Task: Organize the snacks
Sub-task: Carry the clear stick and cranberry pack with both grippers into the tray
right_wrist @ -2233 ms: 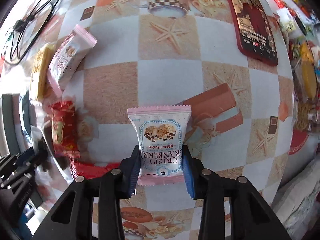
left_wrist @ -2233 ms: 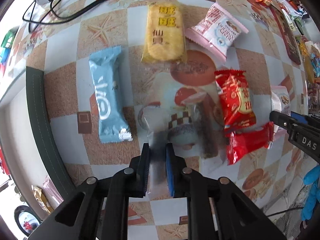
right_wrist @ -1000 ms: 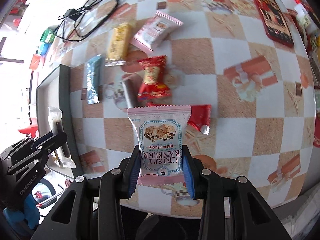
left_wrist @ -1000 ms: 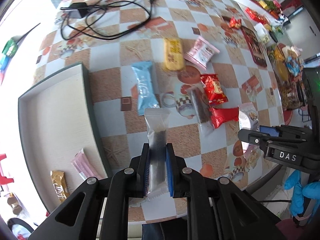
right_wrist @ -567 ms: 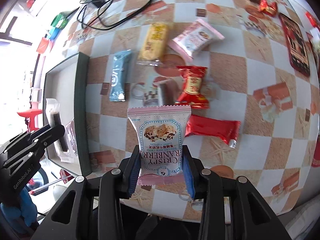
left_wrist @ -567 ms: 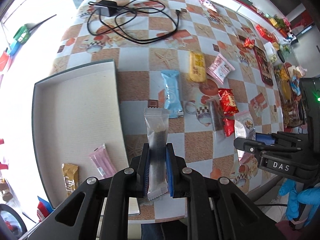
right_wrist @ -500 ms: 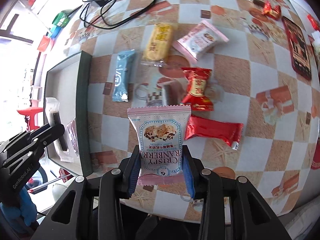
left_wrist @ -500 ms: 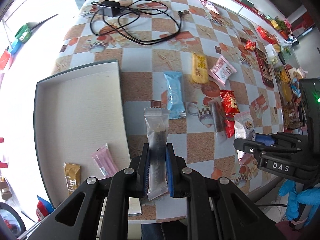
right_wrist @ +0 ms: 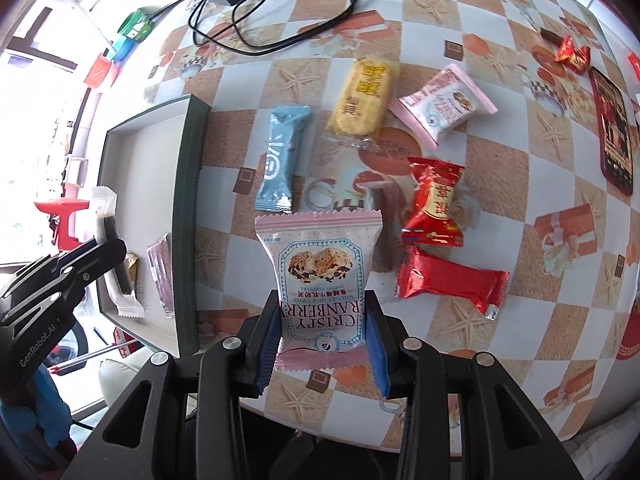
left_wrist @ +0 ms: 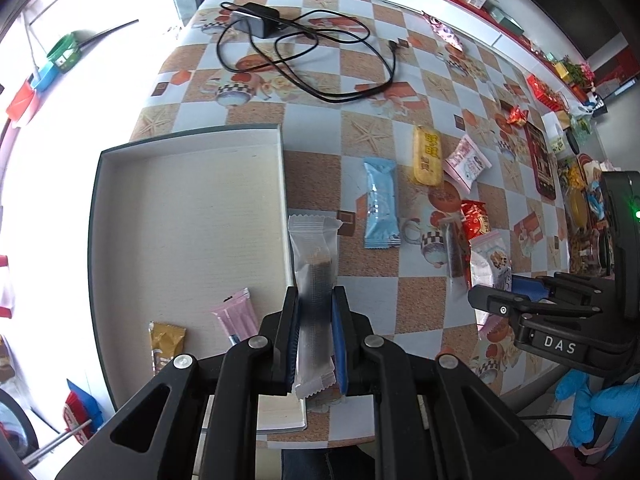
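Both grippers now hang high over the table near the tray, each carrying a packet up from the checkered tablecloth where the snacks lay.

Left gripper [left_wrist: 315, 336] is clamped narrow on a clear plastic sachet with a dark bar inside [left_wrist: 314, 272], hanging above the right wall of the shallow white tray with the dark green rim [left_wrist: 192, 136]; right gripper [right_wrist: 324, 340] holds a pink-and-white cranberry crisp packet [right_wrist: 320, 268] by its lower half, above the tablecloth [right_wrist: 520, 168] just right of the tray. Both packets are judged light, thin-filmed and slippery, with brittle contents: grip across the flat body, not the crimped seal, and with modest force. A pink wrapper [left_wrist: 238, 316] and a gold wrapper [left_wrist: 166, 340] already lie in the tray's near-left part.
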### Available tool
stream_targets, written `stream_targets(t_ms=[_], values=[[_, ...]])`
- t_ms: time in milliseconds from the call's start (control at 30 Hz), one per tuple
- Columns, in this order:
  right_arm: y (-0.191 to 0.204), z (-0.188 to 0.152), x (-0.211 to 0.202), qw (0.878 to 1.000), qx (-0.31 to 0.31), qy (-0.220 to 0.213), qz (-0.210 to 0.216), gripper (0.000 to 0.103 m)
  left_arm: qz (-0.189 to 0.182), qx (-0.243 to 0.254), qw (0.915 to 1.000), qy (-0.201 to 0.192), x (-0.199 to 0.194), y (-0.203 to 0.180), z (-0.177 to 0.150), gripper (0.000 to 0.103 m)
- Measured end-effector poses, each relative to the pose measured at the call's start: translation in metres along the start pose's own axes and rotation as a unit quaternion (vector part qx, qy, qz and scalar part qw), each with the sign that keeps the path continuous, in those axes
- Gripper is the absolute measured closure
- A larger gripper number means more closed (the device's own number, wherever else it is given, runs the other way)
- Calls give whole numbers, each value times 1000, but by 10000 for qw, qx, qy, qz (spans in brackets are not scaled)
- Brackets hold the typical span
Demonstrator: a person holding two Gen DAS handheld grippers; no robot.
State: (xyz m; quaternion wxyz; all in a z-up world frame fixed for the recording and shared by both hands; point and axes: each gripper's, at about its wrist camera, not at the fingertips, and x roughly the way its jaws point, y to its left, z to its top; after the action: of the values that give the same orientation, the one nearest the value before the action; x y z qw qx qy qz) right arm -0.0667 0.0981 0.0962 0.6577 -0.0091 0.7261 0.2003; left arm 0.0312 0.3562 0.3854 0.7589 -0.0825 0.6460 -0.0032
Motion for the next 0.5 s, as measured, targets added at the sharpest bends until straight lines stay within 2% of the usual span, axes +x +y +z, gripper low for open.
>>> stream_targets(t_ms=[500], values=[[33, 6, 7, 9994, -340, 54, 16, 63, 111, -332, 9994, -51, -7, 36, -8, 86]])
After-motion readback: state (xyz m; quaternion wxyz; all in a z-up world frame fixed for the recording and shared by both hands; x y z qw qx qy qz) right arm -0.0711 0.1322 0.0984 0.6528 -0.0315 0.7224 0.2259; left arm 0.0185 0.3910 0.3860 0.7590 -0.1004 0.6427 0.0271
